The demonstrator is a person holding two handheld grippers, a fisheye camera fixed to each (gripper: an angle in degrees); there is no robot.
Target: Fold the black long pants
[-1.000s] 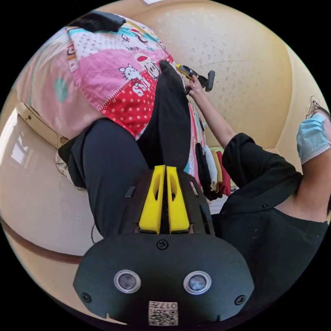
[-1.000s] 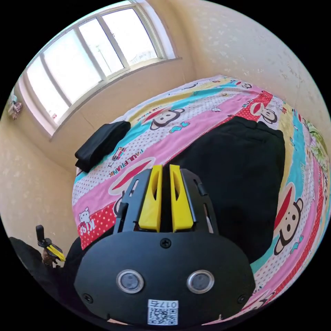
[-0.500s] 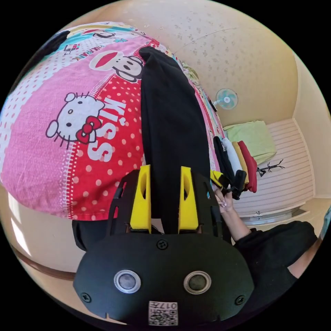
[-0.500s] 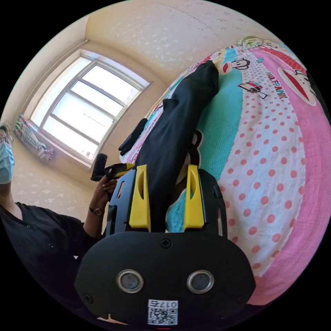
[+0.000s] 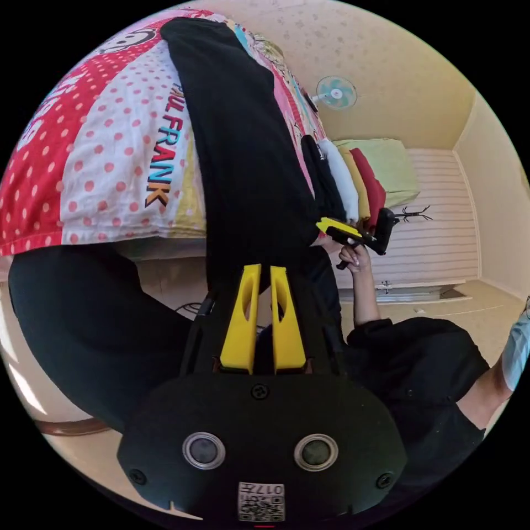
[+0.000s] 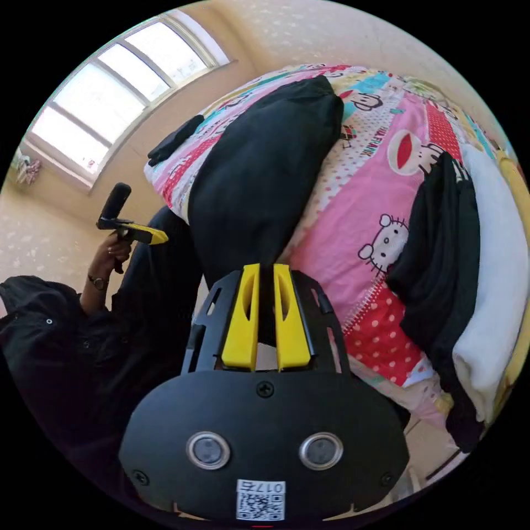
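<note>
Left gripper view: the left gripper [image 5: 263, 273], yellow jaws nearly closed, pinches the black long fabric pants [image 5: 243, 149] hanging off the cartoon-print bedsheet [image 5: 110, 160]. Right gripper view: the right gripper [image 6: 266, 271], jaws likewise narrow, clamps the pants' edge [image 6: 265, 165] at its tips.

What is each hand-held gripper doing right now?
Left hand-held gripper: shut on black long pants.
Right hand-held gripper: shut on the pants.

pants [image 6: 259, 165] on bed [image 6: 381, 182] | end over bed edge | folded clothes stack [image 6: 469, 287] beside pants
</note>
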